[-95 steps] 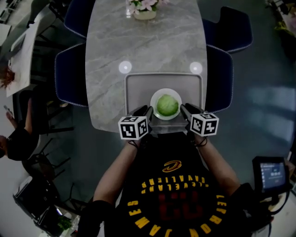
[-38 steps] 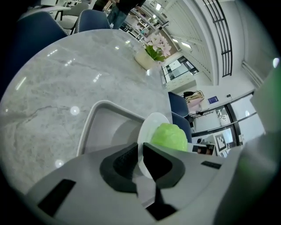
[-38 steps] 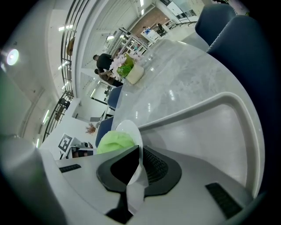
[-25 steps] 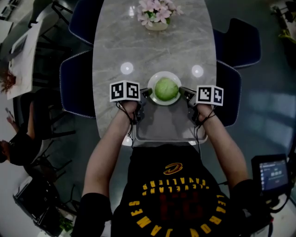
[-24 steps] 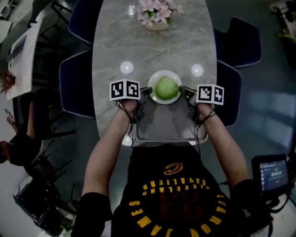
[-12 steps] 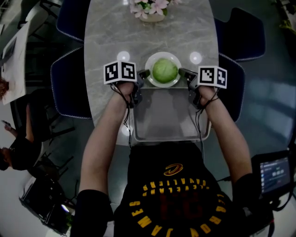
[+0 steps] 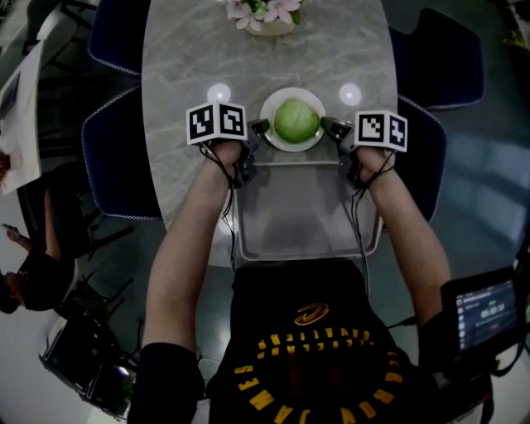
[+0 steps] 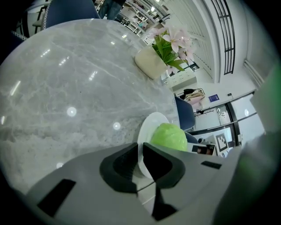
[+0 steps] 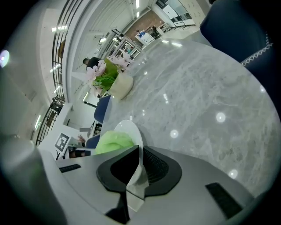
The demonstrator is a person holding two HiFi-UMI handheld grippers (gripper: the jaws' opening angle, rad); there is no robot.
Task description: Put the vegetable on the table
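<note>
A round green cabbage point(image 7: 296, 120) sits on a white plate point(image 7: 272, 137) over the grey marble table point(image 7: 182, 50), just beyond the far edge of a grey tray point(image 7: 302, 219). My left gripper point(image 7: 259, 128) is shut on the plate's left rim, and my right gripper point(image 7: 328, 127) is shut on its right rim. In the left gripper view the plate's edge point(image 8: 147, 132) runs between the dark pads point(image 8: 119, 166) with the cabbage point(image 8: 169, 137) behind. In the right gripper view the plate rim point(image 9: 131, 129) is pinched between the pads point(image 9: 156, 168), the cabbage point(image 9: 112, 141) to the left.
A pot of pink flowers point(image 7: 265, 12) stands at the table's far end. Dark blue chairs point(image 7: 120, 157) flank the table on both sides. The tray lies at the table's near edge against the person's body. Two bright light reflections point(image 7: 219, 92) lie beside the plate.
Both grippers have carried the plate with the cabbage away from the tray's middle, forward past its far edge and over the bare marble. Their grip on the rims is unchanged.
</note>
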